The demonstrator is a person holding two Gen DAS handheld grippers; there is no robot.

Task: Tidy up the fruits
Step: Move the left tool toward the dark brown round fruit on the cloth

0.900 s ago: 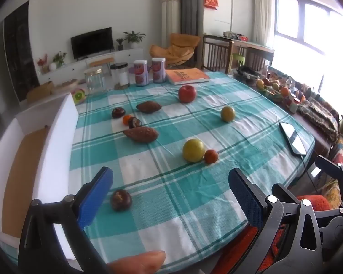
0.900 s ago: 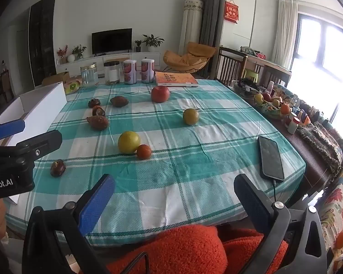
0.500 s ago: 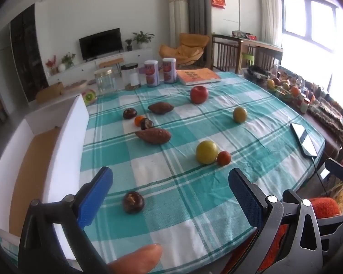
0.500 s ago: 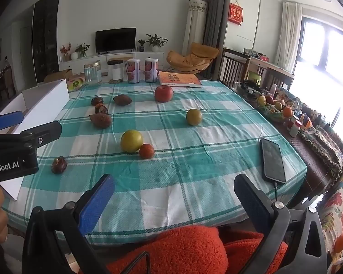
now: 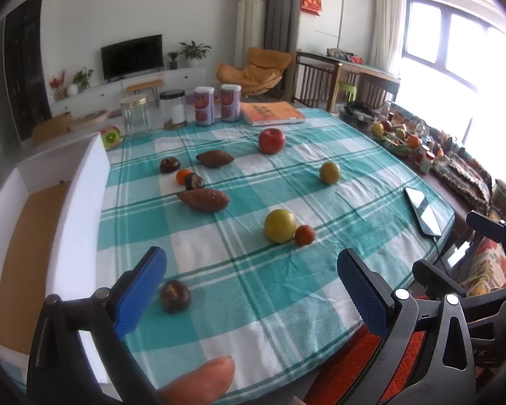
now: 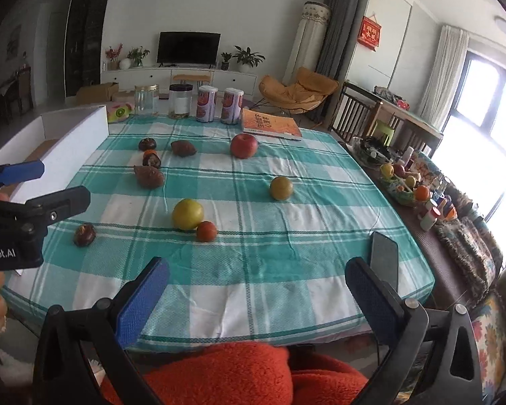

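Observation:
Fruits lie scattered on the teal checked tablecloth. A dark brown fruit lies nearest, just right of my left gripper's left finger; it also shows in the right wrist view. A yellow fruit touches a small red one. A red apple, a greenish-yellow fruit and brown fruits lie farther back. My left gripper is open and empty. My right gripper is open and empty at the table's near edge.
A white box with a cardboard floor stands along the table's left side. Jars and cans and an orange book stand at the far edge. A phone lies at the right. A side bench holds a fruit basket.
Both grippers have risen and tilted slightly; the table now sits lower in both views. The left gripper has drawn closer to the dark brown fruit. No fruit has moved.

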